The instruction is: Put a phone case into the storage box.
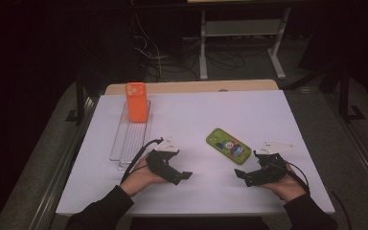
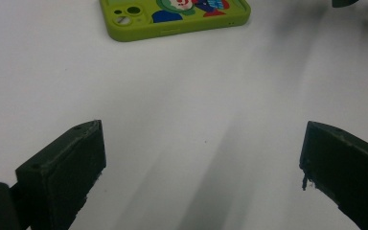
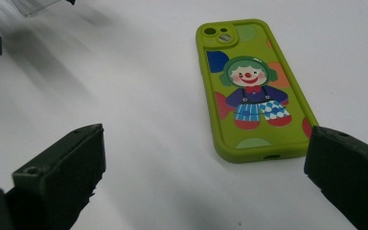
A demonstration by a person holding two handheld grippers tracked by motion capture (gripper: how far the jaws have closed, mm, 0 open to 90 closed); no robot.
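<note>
High view: a green phone case (image 1: 228, 146) is seen lying flat on the white table (image 1: 211, 120), between the two grippers and nearer the right one; an orange phone case (image 1: 136, 101) is propped upright at the far end of a clear rack (image 1: 130, 139), well apart from it.
Left gripper (image 1: 186, 175): held low over the table in the person's left hand, jaws spread wide, nothing between them.
Right gripper (image 1: 240, 174): jaws spread wide and empty, with the green case lying just beyond them.
Handling: the green case is judged light, thin and somewhat flexible, with a smooth, possibly slippery printed back; since it lies flat, little edge is offered for a grip.
Where to grip: the two long sides, near the middle, are judged the safest hold, with one jaw worked under an edge.
Right gripper view: the clown print, the camera cut-out and the port hole in the near end of the case (image 3: 251, 88) are shown, details too small to be made out from above.
Left gripper view: the case's camera end and side button (image 2: 172, 17) are shown at the top edge, across bare table.
</note>
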